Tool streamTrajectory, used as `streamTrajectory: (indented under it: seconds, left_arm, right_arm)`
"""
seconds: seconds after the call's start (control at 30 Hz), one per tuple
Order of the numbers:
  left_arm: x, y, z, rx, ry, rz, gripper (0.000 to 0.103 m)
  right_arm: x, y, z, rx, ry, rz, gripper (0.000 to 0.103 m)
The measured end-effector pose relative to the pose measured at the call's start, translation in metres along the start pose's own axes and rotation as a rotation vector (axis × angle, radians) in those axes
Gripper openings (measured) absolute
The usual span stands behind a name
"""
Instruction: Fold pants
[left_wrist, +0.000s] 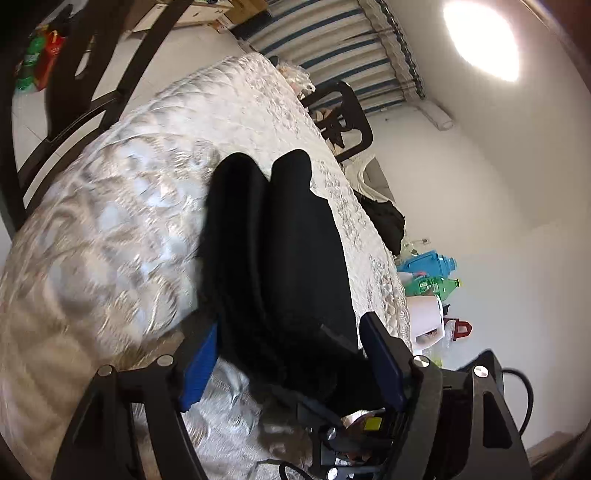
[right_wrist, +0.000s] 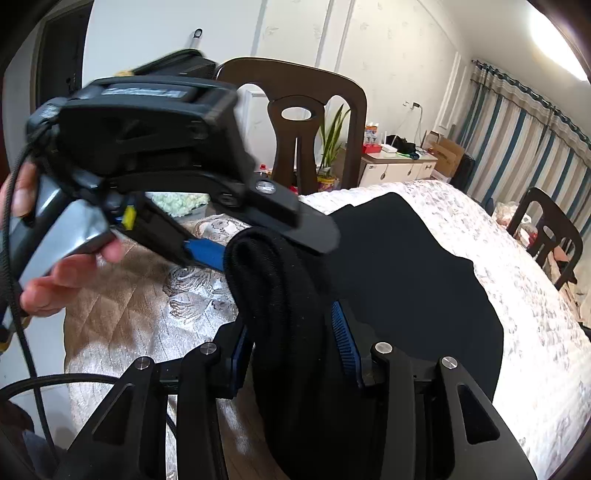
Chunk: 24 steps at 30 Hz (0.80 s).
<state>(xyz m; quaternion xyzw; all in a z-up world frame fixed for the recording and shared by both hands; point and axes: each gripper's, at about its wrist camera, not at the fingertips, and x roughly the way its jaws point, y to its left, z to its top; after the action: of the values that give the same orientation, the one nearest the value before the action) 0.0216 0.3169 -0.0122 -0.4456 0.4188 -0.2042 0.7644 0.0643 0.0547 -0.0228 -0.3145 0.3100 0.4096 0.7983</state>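
Black pants (left_wrist: 291, 251) lie along the quilted table (left_wrist: 122, 206), legs side by side pointing away. My left gripper (left_wrist: 288, 354) is wide open, its blue pads on either side of the near end of the pants. In the right wrist view the left gripper (right_wrist: 258, 236) shows at upper left, held by a hand, with a bunched fold of the pants (right_wrist: 388, 295) between its fingers. My right gripper (right_wrist: 291, 343) has its blue pads pressed on the thick black fold and holds it lifted above the table (right_wrist: 517, 266).
Dark wooden chairs (right_wrist: 295, 122) stand around the table, one at the far side (left_wrist: 343, 118). Striped curtains (right_wrist: 535, 147), a white cabinet (right_wrist: 399, 166), and bottles and a blue container (left_wrist: 432, 273) on the floor lie beyond the table's edge.
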Motion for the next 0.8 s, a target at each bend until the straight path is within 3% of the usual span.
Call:
streamTrajectory:
  seconds: [0.2, 0.4, 0.8]
  left_arm:
    - [0.02, -0.011, 0.012, 0.051, 0.06, 0.019, 0.081]
    - [0.032, -0.013, 0.026, 0.047, 0.106, -0.009, 0.081]
    - [0.055, -0.029, 0.03, 0.139, 0.162, 0.094, 0.08]
  right_arm:
    - [-0.001, -0.003, 0.0, 0.016, 0.004, 0.023, 0.043]
    - [-0.002, -0.006, -0.001, 0.041, 0.004, 0.066, 0.043]
    - [-0.012, -0.03, -0.005, 0.127, 0.018, 0.194, 0.044]
